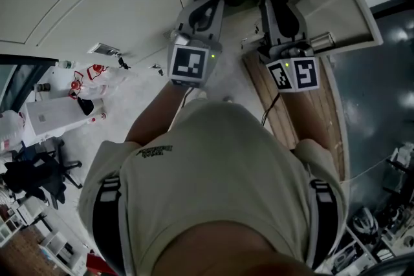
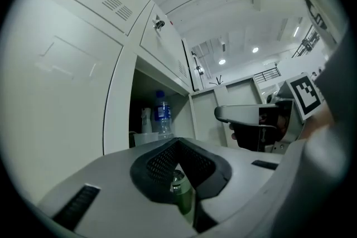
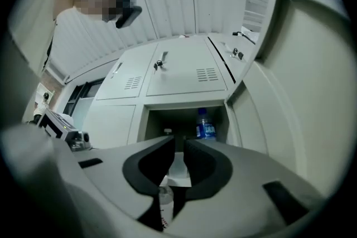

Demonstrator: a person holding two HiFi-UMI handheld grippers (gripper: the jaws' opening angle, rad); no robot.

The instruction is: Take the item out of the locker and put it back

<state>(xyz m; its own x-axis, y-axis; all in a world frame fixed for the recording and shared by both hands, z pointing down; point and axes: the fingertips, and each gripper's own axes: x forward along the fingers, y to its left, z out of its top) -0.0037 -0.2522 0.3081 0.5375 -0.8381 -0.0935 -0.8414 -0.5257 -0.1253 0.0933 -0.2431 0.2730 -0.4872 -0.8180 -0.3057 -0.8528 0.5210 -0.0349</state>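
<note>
The locker (image 3: pixel 184 104) has one compartment open, with its door (image 3: pixel 312 97) swung out to the right. Inside, the water bottle (image 3: pixel 205 126) stands upright toward the right wall of the compartment, its blue label facing out. A white bottle (image 2: pixel 146 119) stands to its left, and a clear cup (image 2: pixel 146 138) sits in front of that one, near the front edge. Nothing has hold of any of them.

The person faces the opening with both grippers held out side by side, short of the compartment. The left gripper (image 2: pixel 178 145) has its jaws brought together, tips meeting, with nothing pinched between them. Through the gap behind the tips I can see a green bottle (image 2: pixel 182 198) with a silvery cap, but I cannot tell just where it stands. The right gripper (image 3: pixel 179 143) points at the middle of the opening. Its jaws are almost together, leaving only a thin slit between the pads. Nothing is pressed in that slit, and the cup shows through it.

Off to the person's left, a white box (image 1: pixel 52 116) lies on the floor (image 1: pixel 145 90).
</note>
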